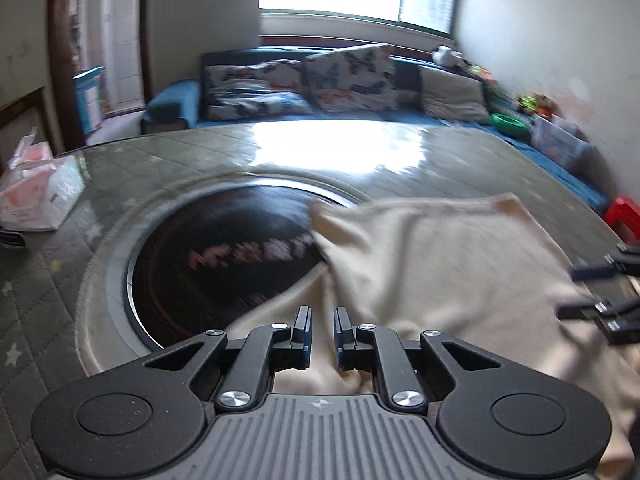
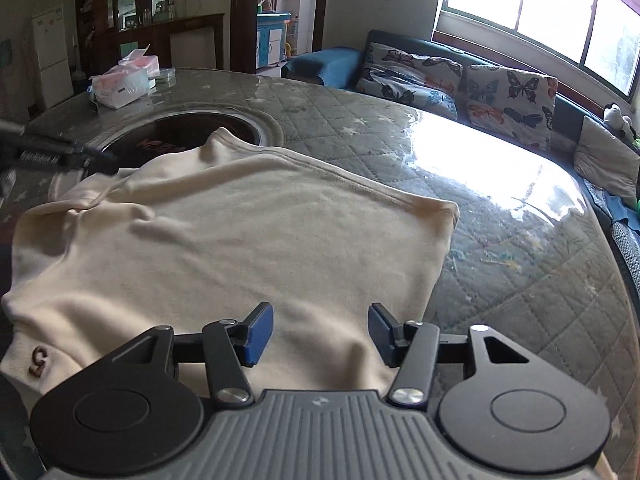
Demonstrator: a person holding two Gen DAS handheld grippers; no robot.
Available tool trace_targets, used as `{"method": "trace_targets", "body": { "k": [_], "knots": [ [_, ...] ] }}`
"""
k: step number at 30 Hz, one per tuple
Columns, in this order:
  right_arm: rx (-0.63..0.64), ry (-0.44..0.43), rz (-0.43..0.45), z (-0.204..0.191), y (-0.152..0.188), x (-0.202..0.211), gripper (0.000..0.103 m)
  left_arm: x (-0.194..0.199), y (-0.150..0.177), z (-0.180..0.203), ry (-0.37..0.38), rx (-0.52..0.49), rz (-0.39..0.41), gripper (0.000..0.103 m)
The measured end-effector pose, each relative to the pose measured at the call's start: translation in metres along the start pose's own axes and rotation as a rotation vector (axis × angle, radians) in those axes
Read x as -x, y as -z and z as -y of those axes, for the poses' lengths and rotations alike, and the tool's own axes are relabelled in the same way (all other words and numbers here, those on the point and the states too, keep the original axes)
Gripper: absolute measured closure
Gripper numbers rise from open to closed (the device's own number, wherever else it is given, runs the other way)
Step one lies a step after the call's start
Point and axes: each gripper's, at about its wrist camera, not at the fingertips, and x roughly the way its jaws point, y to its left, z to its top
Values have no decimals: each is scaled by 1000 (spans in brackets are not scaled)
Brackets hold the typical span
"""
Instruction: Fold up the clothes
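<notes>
A cream garment (image 2: 240,240) lies spread on the quilted round table (image 2: 500,280), one corner reaching over the dark centre disc (image 1: 224,264). It also shows in the left wrist view (image 1: 440,264). My left gripper (image 1: 322,316) hovers over the garment's near edge, its jaws a narrow gap apart with no cloth between them. My right gripper (image 2: 321,322) is open wide just above the garment's near edge, holding nothing. The right gripper shows at the right edge of the left view (image 1: 600,292), and the left gripper at the left edge of the right view (image 2: 60,156).
A tissue pack (image 2: 120,84) sits on the table's far left side. A sofa with butterfly cushions (image 2: 460,76) runs under the window behind the table. A red stool (image 1: 624,216) stands to the right. A small brown mark (image 2: 40,360) sits on the garment's near left.
</notes>
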Motion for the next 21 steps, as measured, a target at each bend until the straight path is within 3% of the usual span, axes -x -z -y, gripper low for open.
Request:
{"method": "trace_targets", "body": {
  "k": [4, 10, 12, 18, 21],
  "knots": [
    [6, -9, -10, -5, 6, 4, 46, 7, 14, 7, 36, -30, -25, 90],
    [7, -4, -14, -9, 12, 6, 45, -3, 17, 12, 1, -79, -39, 89],
    [5, 0, -14, -10, 12, 6, 45, -6, 20, 13, -25, -114, -33, 93],
    [-2, 11, -15, -11, 13, 7, 45, 17, 23, -5, -143, -13, 62, 98],
    [-5, 17, -15, -12, 13, 7, 45, 46, 29, -28, -246, 97, 133, 98]
  ]
}}
